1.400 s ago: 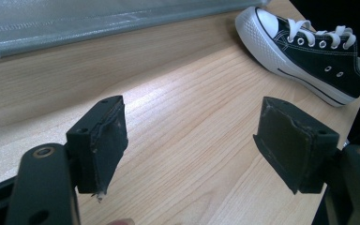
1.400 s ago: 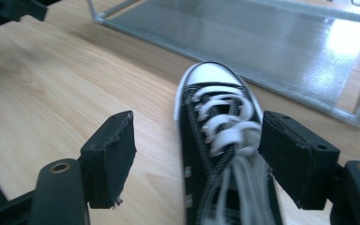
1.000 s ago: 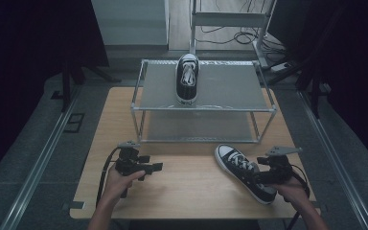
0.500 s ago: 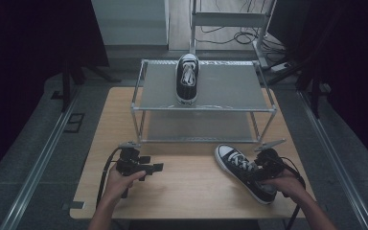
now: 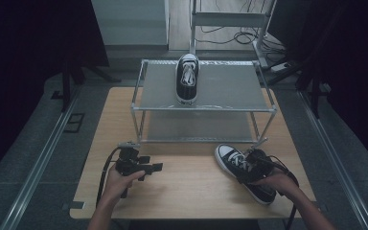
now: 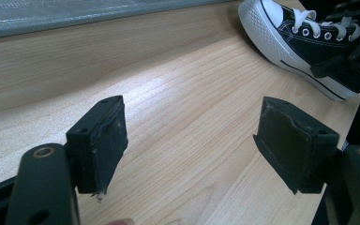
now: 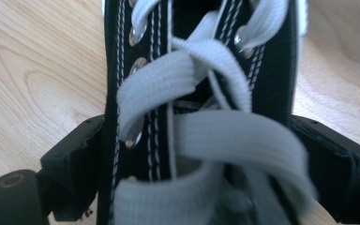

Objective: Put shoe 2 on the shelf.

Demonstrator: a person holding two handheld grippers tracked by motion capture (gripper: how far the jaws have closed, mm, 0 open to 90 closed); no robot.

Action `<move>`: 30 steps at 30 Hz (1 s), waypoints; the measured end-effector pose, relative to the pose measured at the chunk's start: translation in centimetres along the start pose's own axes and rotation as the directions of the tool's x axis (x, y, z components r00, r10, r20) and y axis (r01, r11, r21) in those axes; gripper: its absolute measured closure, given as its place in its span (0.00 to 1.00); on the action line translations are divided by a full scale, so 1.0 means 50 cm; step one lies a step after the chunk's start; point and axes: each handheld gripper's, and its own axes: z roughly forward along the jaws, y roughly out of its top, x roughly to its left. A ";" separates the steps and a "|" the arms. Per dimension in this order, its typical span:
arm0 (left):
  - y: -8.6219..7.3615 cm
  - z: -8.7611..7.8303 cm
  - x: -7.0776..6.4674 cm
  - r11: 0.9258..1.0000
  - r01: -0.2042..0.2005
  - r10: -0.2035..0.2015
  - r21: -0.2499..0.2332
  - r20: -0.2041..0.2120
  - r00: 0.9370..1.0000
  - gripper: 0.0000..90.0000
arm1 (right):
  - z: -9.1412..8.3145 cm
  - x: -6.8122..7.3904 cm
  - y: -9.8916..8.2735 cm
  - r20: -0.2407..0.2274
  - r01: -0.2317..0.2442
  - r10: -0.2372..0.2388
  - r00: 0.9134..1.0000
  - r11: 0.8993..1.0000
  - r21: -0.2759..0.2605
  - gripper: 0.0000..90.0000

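Grippers sit nearest, one in each of the person's hands at the near edge of the wooden table [image 5: 191,191]. The left gripper [image 5: 146,167] rests low over bare wood with its jaws spread wide and nothing between them; in the left gripper view, only table grain shows in the gap. The right gripper [image 5: 249,167] straddles the laced upper of a black-and-white sneaker [image 5: 244,172] lying on the table's right side, toe pointing away and to the left. In the right gripper view the jaws stand on either side of the shoe's eyelet rows and white laces [image 7: 192,93], close against the canvas, though whether they are pressing it yet I cannot tell.

Beyond the hands stands a two-tier metal rack [image 5: 203,108], and on its top shelf a second sneaker [image 5: 187,79] sits with its heel toward the person.

Risk lies in the grip itself: the jaws bracket soft, collapsible canvas near the laces, so a squeeze may catch only lace or a fold of fabric. Lifted that way, the shoe would likely tilt toe-down or slip free. The rack's front rail stands close ahead and could snag the toe on any forward lift.
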 end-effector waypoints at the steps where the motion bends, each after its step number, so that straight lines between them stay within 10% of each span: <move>1: 0.000 0.000 0.000 1.000 0.000 0.000 -0.001 -0.001 1.000 0.27 | 0.001 0.000 0.001 0.002 0.001 -0.001 1.000 1.000 0.005 0.12; 10: -0.002 -0.001 0.002 1.000 0.005 -0.005 -0.002 -0.003 1.000 0.27 | -0.006 -0.005 -0.004 -0.012 -0.018 0.018 1.000 1.000 -0.015 0.17; 30: -0.005 0.002 0.002 1.000 0.010 -0.010 -0.001 0.001 1.000 0.27 | -0.128 0.081 0.055 -0.118 0.136 -0.151 0.981 0.983 -0.124 0.18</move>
